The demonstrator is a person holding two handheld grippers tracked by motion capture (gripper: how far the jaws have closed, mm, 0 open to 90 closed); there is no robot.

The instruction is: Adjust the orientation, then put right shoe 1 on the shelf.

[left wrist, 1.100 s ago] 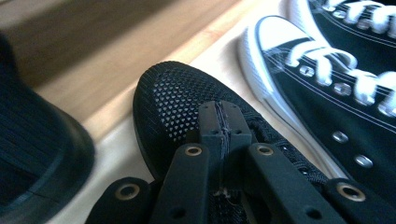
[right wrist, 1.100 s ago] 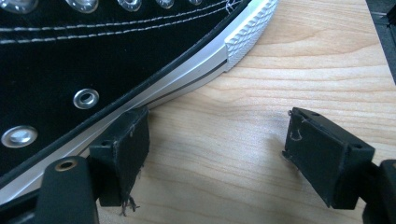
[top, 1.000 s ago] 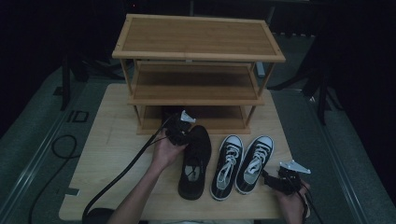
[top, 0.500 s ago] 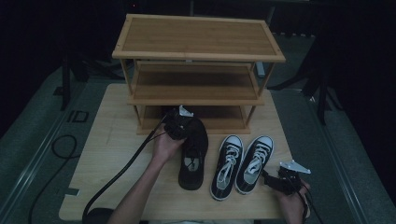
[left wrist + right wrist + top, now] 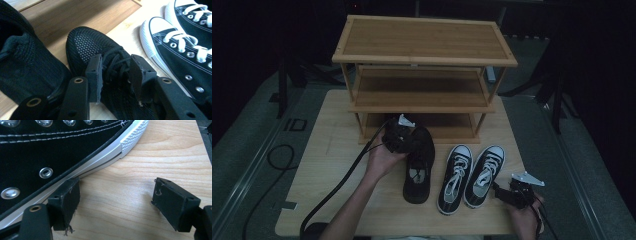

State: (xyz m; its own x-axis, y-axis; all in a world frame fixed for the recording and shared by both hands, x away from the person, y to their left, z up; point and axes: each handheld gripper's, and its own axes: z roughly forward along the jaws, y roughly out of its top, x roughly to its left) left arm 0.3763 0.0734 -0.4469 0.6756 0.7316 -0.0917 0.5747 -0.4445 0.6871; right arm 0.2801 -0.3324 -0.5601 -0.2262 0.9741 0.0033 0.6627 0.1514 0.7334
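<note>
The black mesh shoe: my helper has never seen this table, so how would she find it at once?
Start at the bamboo shoe rack at the back of the table. Three shoes lie in front of it; take the leftmost, the black mesh shoe under the left tool. It is all black, while the two canvas sneakers have white toe caps and laces.

We hold black tongs in both hands. Our left tongs have two chunky black jaws with worn, frayed rubber pads and round brass-ringed screw holes in the arms; a thick black cable trails from them. Our right tongs look alike, their pads fraying threads, and carry a grey three-cornered plate on top. Our forearms are bare, unsleeved.
</note>
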